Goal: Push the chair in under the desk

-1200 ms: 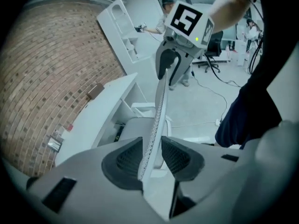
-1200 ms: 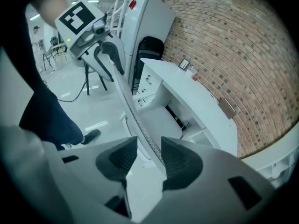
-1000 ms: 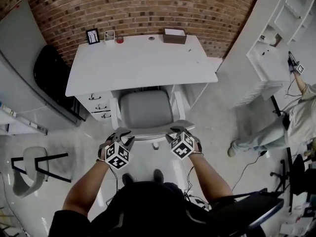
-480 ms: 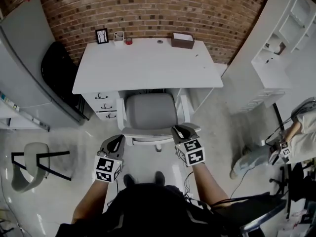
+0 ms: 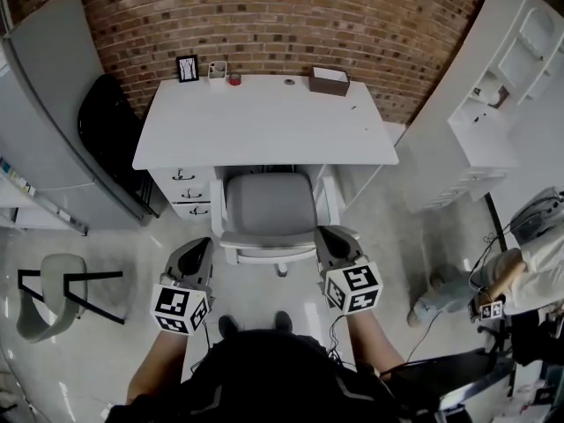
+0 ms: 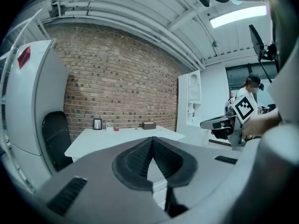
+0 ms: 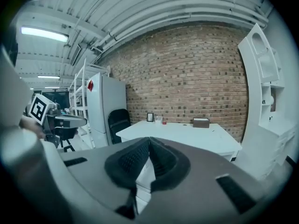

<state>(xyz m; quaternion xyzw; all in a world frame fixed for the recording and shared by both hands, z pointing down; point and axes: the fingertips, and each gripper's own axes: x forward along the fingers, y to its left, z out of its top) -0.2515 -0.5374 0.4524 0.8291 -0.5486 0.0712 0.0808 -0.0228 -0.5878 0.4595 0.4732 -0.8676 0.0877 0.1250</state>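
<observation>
The grey-seated white chair [image 5: 269, 203] stands with its seat partly under the white desk [image 5: 264, 122], its back rail toward me. My left gripper [image 5: 198, 250] hangs just left of the chair's back, apart from it, shut and empty. My right gripper [image 5: 331, 239] is just right of the back, its jaws closing until the pads meet, with nothing between them. In the left gripper view the left gripper [image 6: 152, 160] has its pads together, the desk [image 6: 121, 139] beyond. The right gripper [image 7: 148, 160] looks the same in the right gripper view, facing the desk [image 7: 182, 134].
On the desk's far edge stand a picture frame [image 5: 187, 67] and a brown box [image 5: 329, 80]. A black chair [image 5: 106, 130] and a white cabinet [image 5: 53, 104] are to the left, a grey stool [image 5: 53, 298] lower left. White shelves [image 5: 493, 104] and a person [image 5: 529, 271] are at the right.
Both grippers have let go of the chair's back rail, drawn back toward me and shut. The chair stays in place at the desk.
</observation>
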